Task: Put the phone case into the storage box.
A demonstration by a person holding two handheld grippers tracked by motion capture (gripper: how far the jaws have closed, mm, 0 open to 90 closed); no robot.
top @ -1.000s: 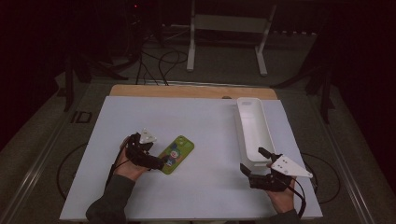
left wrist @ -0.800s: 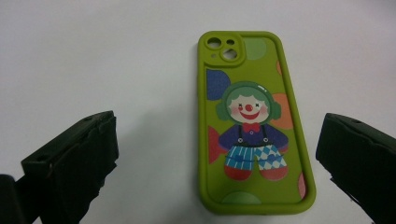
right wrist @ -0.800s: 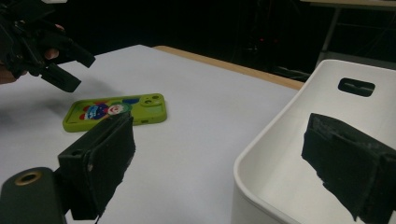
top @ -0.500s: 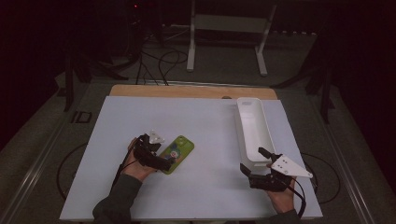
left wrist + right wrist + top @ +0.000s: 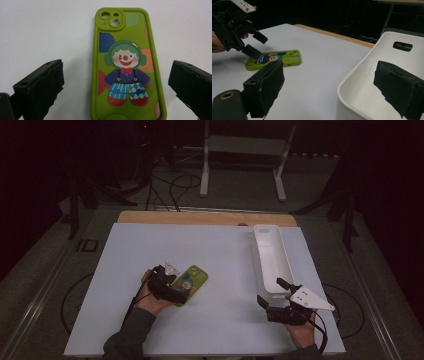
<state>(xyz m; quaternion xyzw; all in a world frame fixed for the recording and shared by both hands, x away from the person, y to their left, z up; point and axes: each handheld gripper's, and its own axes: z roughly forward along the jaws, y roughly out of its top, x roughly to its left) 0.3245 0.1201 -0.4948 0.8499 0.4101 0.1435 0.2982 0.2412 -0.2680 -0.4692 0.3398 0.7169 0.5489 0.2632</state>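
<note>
A lime-green phone case [image 5: 192,279] with a clown picture lies flat on the white table, printed side up. My left gripper [image 5: 177,290] is open over the case's lower end, a jaw on each side. In the left gripper view the case [image 5: 126,67] lies between the spread jaws of the gripper [image 5: 117,77], camera cut-out at the far end. My right gripper [image 5: 271,293] stands open at the near end of a white tray [image 5: 260,251], holding nothing. The right gripper view shows its jaws [image 5: 332,85] apart, with the tray's rim [image 5: 352,80], the case [image 5: 287,58] and the left gripper [image 5: 253,46].
The long white tray has nothing in it and has a slot handle [image 5: 402,46] in its far wall. The white mat [image 5: 215,255] covers a wooden table whose back edge [image 5: 200,217] shows. Behind the table are cables and a metal stand [image 5: 242,150] on the floor.
My left gripper has moved right, from beside the case to over its near end, jaws still open. The right gripper and the tray have not moved.
</note>
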